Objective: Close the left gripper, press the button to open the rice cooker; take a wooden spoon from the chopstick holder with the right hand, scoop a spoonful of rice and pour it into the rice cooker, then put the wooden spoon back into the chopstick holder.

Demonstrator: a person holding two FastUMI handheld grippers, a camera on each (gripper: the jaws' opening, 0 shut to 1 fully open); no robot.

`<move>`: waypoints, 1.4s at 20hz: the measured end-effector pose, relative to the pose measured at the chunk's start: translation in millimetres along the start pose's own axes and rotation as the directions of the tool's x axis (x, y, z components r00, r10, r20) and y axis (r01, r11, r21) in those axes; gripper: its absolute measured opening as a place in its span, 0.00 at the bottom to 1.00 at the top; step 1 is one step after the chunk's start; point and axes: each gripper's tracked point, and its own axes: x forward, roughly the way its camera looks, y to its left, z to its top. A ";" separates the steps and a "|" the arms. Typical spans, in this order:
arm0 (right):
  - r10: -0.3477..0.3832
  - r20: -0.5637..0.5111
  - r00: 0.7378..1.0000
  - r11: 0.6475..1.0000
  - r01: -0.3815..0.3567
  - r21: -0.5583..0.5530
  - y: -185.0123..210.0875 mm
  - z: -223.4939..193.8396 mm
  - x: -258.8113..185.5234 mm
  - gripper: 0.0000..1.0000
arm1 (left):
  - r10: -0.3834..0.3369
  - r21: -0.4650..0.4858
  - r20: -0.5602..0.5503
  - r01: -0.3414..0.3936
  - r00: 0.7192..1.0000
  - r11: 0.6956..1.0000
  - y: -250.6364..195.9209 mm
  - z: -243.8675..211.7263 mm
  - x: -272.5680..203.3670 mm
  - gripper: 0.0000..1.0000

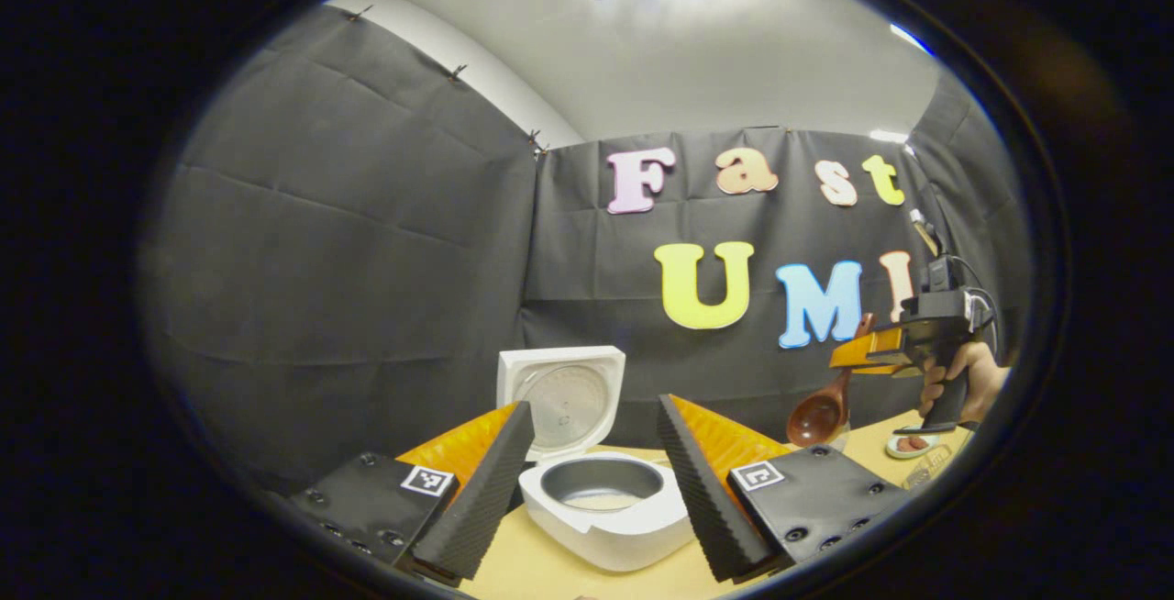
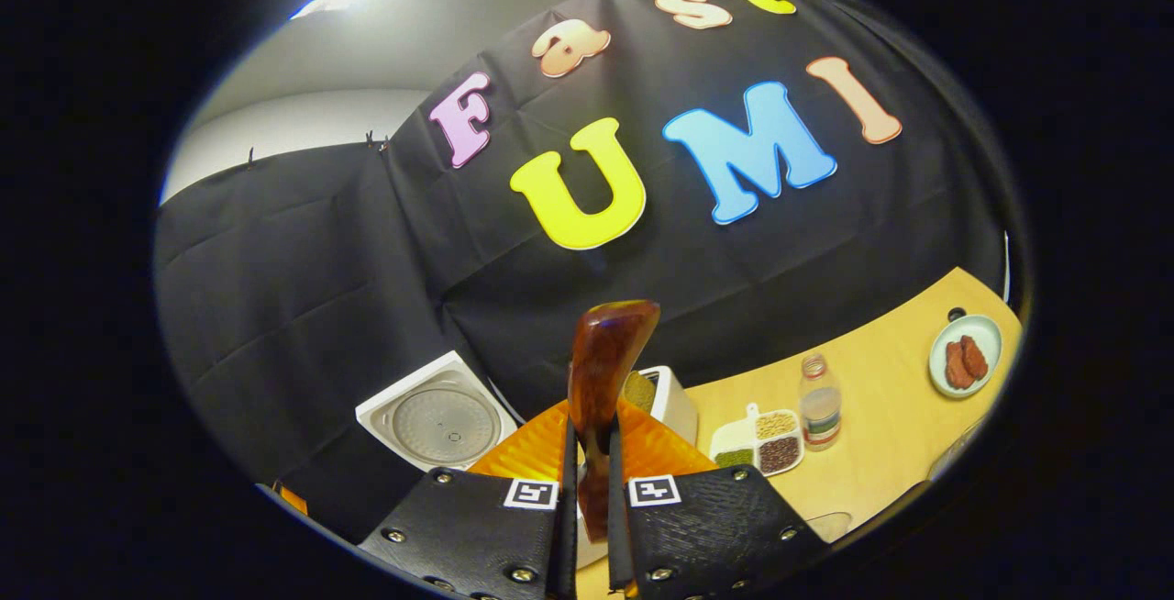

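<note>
The worktop (image 1: pixel 541 572) carries the rice cooker (image 1: pixel 601 508), which sits just ahead of the left hand-held gripper (image 1: pixel 594 481) and between its spread fingers. Its lid (image 1: pixel 561 398) stands upright, so the pot is free to take rice, and some pale rice seems to lie in the bottom. That gripper is released and holds nothing. The right hand-held gripper (image 2: pixel 587 499) is clenched on the handle of the wooden spoon (image 2: pixel 601 380), bowl hanging down in the left gripper view, probably ready for return to the chopstick holder (image 2: pixel 668 403) just beyond its fingers.

White rice cooker (image 1: pixel 605 527) (brown wooden spoon (image 2: pixel 601 380))
</note>
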 end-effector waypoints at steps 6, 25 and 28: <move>-0.104 0.055 0.993 0.994 0.105 -0.014 -74.3 30.9 -41.3 0.14 | -0.048 0.013 0.007 0.048 0.999 0.999 -50.8 9.1 3.5 0.94; -0.467 0.059 0.882 0.884 0.468 -0.010 -308.2 -3.3 -158.1 0.14 | -0.133 0.023 0.017 0.132 0.991 0.991 -158.0 35.9 -9.6 0.94; -0.497 0.037 0.867 0.866 0.498 -0.032 -327.9 -19.2 -162.9 0.14 | -0.133 0.047 0.018 0.132 0.991 0.990 -161.9 39.1 -17.6 0.94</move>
